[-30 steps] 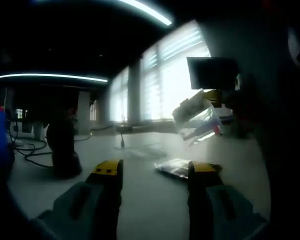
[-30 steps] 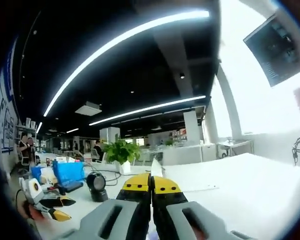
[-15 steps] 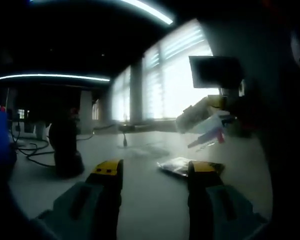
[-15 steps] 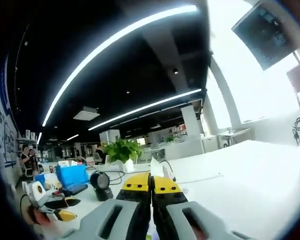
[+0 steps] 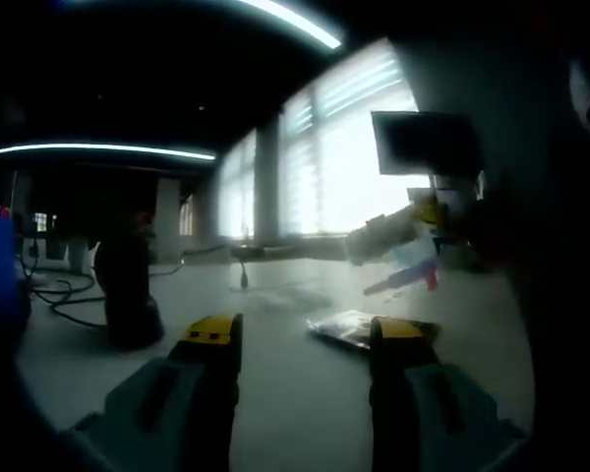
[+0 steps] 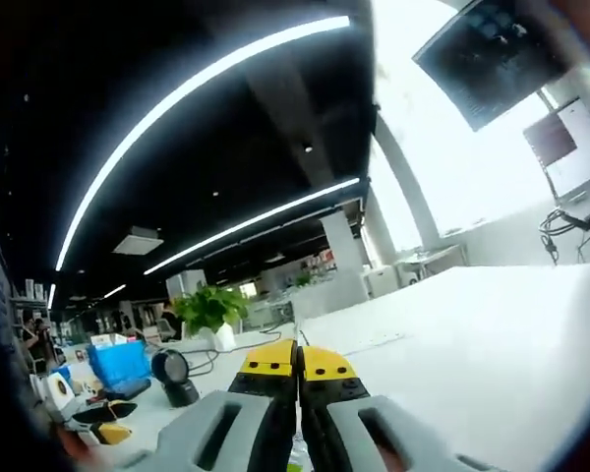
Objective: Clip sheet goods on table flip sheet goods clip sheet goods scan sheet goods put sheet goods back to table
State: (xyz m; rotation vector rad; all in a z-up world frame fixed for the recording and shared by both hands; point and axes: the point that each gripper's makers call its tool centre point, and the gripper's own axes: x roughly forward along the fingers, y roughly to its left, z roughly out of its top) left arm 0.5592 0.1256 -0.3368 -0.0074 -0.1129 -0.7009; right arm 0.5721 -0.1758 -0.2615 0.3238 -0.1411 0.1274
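The worktop (image 6: 492, 334) looks smooth, matt and white. A packet (image 5: 349, 327) lying on it is clear, glossy film. The left claw (image 5: 297, 339) has matt grey plastic jaws with yellow tips.

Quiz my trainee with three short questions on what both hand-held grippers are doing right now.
1. True or false: the jaws of the left hand-held gripper stand apart and grip nothing.
2. In the left gripper view, where is the flat packet? A) lying on the table; B) hanging from the ceiling light; C) inside a blue bin.
3. Short answer: the right hand-held gripper has its jaws closed. What does it hold above the table, as seen in the left gripper view?

Key: 1 true. 2 A. 3 a clear packet with red and blue marks.
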